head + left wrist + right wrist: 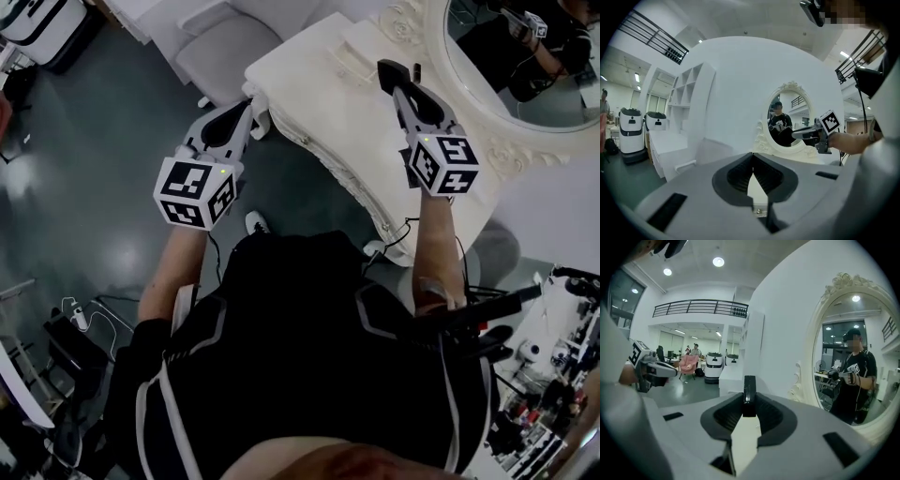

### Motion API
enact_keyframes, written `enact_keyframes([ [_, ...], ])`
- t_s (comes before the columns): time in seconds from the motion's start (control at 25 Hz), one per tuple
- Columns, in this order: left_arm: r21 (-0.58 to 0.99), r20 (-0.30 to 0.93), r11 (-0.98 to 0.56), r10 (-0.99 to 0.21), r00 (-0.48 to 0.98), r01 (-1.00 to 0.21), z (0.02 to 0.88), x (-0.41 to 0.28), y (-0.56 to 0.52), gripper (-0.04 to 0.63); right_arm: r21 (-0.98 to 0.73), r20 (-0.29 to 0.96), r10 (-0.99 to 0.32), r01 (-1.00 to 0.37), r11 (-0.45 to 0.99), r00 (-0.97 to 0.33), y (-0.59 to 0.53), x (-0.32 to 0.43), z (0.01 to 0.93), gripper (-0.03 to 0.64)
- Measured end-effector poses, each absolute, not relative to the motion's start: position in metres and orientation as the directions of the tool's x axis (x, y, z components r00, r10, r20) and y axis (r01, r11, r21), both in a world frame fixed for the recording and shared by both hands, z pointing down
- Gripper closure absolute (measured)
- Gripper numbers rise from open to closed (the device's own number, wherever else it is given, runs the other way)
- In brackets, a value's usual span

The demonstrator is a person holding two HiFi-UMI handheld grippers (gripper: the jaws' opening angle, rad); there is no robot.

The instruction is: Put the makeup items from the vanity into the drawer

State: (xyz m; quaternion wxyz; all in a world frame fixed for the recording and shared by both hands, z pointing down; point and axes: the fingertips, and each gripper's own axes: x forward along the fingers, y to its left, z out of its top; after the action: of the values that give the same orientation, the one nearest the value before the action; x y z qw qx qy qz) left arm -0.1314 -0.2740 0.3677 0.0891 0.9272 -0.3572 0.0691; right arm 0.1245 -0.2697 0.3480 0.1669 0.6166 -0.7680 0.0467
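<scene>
My right gripper (749, 405) is clamped on a thin black makeup item (749, 391). I see it edge-on between the pads, standing upright, and I can't tell whether it is a compact or a slim case. From my head it shows at about one o'clock, lifted clear above the white top of the vanity (314, 89), with the oval mirror (525, 70) further out at two o'clock. My left gripper (752, 158) has its jaws brought together with nothing between them. It hangs at eleven o'clock, just off the vanity's near-left corner, above the dark floor and short of the grey chair (225, 52) at twelve.

As I read it, the pick-up is done and I am in the carrying step — item in hand, not yet stowed. No view shows me an open drawer; the carved front of the vanity runs below my right gripper, and the drawer is presumably in it.

The next move, I judge, belongs to the empty left gripper: find the drawer pull, part the jaws, take hold and draw it out. The right should keep its grip meanwhile — the item is thin and could pivot between the pads — then lower into the opening before letting go.
</scene>
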Motion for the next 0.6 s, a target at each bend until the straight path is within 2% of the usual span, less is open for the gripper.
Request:
enact_keyframes([
  [0.24, 0.175, 0.174, -0.732, -0.636, 0.752, -0.659, 0.368, -0.146, -0.307, 0.591, 0.122, 0.350, -0.925, -0.972, 0.203, -0.149, -0.315, 0.122, 0.364, 0.528],
  [0.6, 0.195, 0.179, -0.693, -0.671, 0.719, -0.695, 0.376, -0.122, -0.355, 0.591, 0.100, 0.407, -0.899, -0.971, 0.219, -0.160, -0.380, 0.156, 0.407, 0.528],
])
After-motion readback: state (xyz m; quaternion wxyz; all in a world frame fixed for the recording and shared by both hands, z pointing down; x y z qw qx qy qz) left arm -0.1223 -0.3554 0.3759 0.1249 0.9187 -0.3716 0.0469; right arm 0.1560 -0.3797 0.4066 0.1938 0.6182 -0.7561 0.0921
